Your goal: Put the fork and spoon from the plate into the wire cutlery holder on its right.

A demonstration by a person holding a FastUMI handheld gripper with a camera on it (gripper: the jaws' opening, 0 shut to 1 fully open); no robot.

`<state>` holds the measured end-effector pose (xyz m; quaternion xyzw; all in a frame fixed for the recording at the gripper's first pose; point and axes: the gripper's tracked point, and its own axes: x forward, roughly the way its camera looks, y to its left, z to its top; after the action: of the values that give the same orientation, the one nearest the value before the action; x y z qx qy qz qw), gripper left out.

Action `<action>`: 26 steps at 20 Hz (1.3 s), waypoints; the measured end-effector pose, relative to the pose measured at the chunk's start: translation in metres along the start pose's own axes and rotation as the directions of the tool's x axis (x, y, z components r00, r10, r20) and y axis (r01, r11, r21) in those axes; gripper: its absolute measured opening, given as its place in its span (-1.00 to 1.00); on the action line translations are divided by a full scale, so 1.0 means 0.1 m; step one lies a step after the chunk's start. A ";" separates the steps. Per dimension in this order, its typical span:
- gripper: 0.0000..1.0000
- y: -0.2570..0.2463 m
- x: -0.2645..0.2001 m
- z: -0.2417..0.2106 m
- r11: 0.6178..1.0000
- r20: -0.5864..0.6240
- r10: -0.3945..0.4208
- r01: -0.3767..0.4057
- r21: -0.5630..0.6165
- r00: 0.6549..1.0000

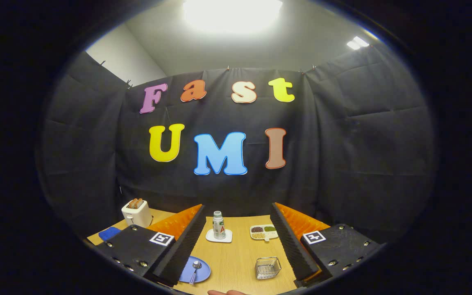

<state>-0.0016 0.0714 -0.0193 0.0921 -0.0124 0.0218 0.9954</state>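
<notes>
My claw stands wide open, fingers spread well apart and holding nothing, raised above the wooden table and looking out level. Largest first: the table runs ahead between my fingers. The blue plate lies at about 8 o'clock from the gap's middle, half tucked under my left finger. The wire cutlery holder sits at about 4 o'clock, just inside my right finger, apart from the plate with bare wood between. On the plate lies the spoon, metal, bowl toward the far side, handle running back toward me, so its long axis lies nearly along my line of view. The fork I cannot make out; my left finger may cover it. Judgement: spoon is low and left of me, so I must dip and swing left, jaws set across the handle. Farther off: a bottle on a coaster, a divided dish, a toaster at 10 o'clock.
</notes>
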 end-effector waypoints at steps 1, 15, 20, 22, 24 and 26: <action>0.96 -0.03 0.01 -0.08 1.000 -0.023 0.011 -0.011 0.023 1.000; 0.91 0.97 0.31 -1.61 0.977 -0.416 0.138 -0.193 -0.092 0.899; 0.72 1.29 0.48 -2.62 0.960 -0.667 0.183 -0.278 -0.037 0.722; 0.65 1.32 0.50 -2.94 0.962 -0.745 0.171 -0.273 -0.016 0.645; 0.52 1.38 0.47 -3.25 0.963 -0.805 0.171 -0.268 0.015 0.568; 0.22 1.44 0.46 -3.44 0.965 -0.842 0.175 -0.257 0.045 0.510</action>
<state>0.0453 0.2785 -0.3301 0.0252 0.4536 0.1863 0.8711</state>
